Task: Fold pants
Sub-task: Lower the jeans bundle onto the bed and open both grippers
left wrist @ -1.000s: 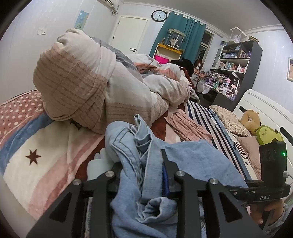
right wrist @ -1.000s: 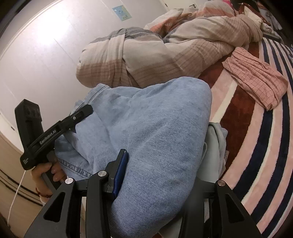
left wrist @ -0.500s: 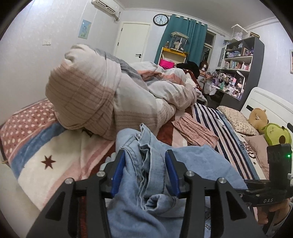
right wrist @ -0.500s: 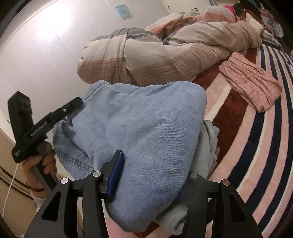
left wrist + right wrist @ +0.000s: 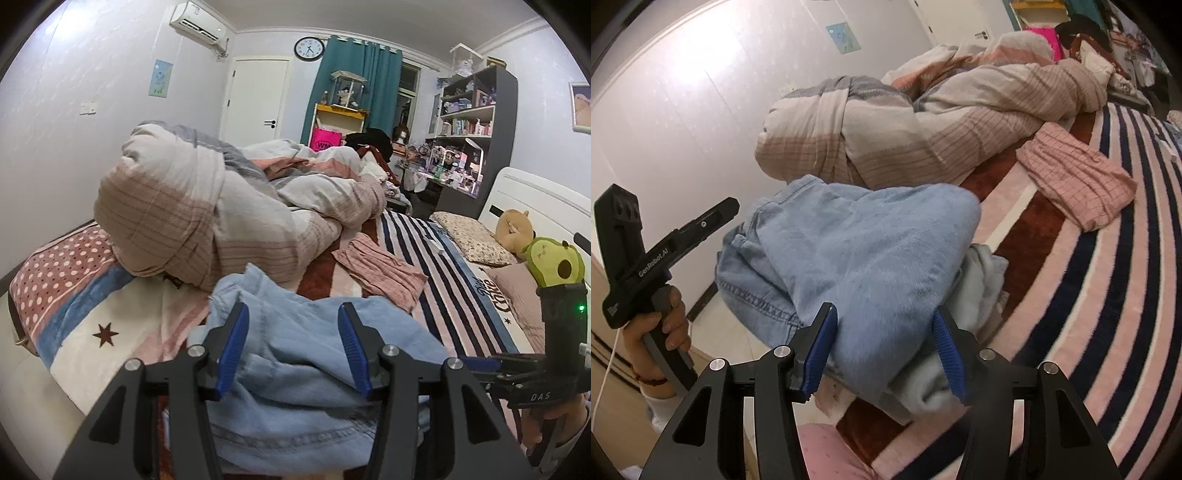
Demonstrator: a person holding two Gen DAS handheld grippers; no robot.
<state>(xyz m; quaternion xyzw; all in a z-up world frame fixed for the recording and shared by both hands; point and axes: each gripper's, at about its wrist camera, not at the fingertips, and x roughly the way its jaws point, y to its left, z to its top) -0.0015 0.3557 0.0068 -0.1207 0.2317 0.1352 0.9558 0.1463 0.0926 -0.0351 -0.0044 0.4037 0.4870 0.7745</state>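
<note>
Light blue denim pants lie in a folded, bunched heap on the near corner of the bed; they also show in the right wrist view, resting on a pale grey-blue garment. My left gripper is open, its blue pads apart just above the heap, holding nothing. My right gripper is open too, its pads apart at the heap's near side, empty. The left gripper's body shows at the left of the right wrist view.
A rolled striped duvet lies just behind the pants. A pink checked garment lies on the striped blanket to the right. Plush toys and a pillow sit near the headboard. The bed edge and floor are close on my side.
Both grippers have opened and let go of the denim pants. They have drawn back a little, and the pants have settled lower onto the bed.
</note>
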